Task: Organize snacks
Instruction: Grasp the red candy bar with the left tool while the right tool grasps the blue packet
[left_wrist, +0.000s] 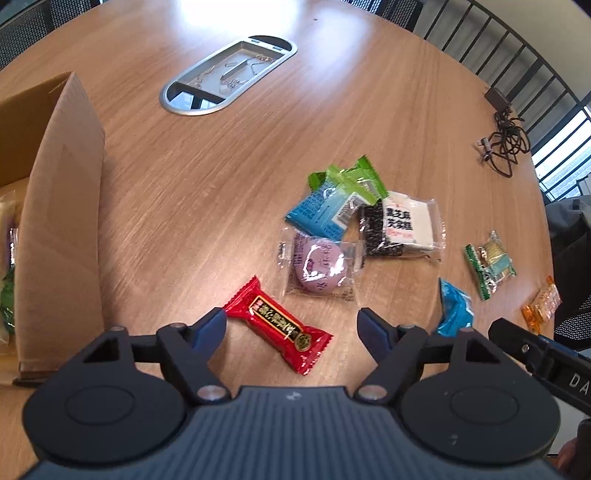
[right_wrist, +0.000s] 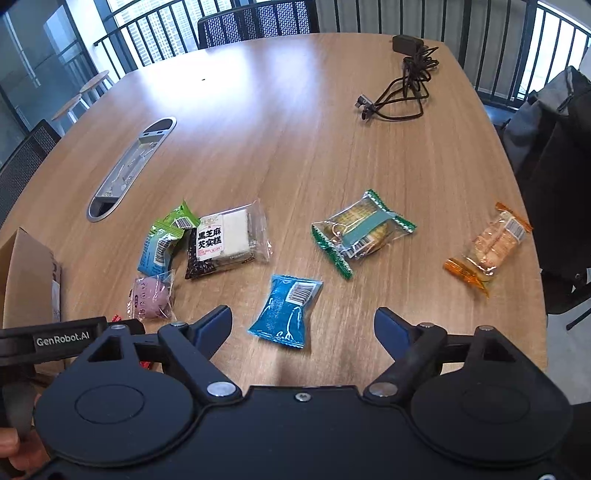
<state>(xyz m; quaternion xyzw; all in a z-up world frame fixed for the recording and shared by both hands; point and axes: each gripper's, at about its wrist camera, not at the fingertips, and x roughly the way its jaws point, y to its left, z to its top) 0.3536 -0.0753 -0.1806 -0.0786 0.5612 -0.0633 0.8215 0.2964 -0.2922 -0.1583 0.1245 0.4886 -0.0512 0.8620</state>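
Snack packets lie scattered on the wooden table (left_wrist: 221, 184). My left gripper (left_wrist: 291, 326) is open, low over a red wrapped snack (left_wrist: 279, 325) that lies slanted between its fingers; the pads do not press it. Beyond it lie a purple round cake in clear wrap (left_wrist: 319, 267), a blue-green packet (left_wrist: 328, 206) and a black sesame cake packet (left_wrist: 400, 225). My right gripper (right_wrist: 303, 323) is open too, with a blue packet (right_wrist: 286, 312) on the table between its fingers, untouched. A green-edged biscuit packet (right_wrist: 362, 232) and an orange packet (right_wrist: 487, 247) lie further right.
An open cardboard box (left_wrist: 62, 221) with some snacks inside stands at the left. A metal cable hatch (left_wrist: 229, 75) is set into the table's middle. A black cable bundle (right_wrist: 406, 88) lies at the far right; chairs and a railing ring the table.
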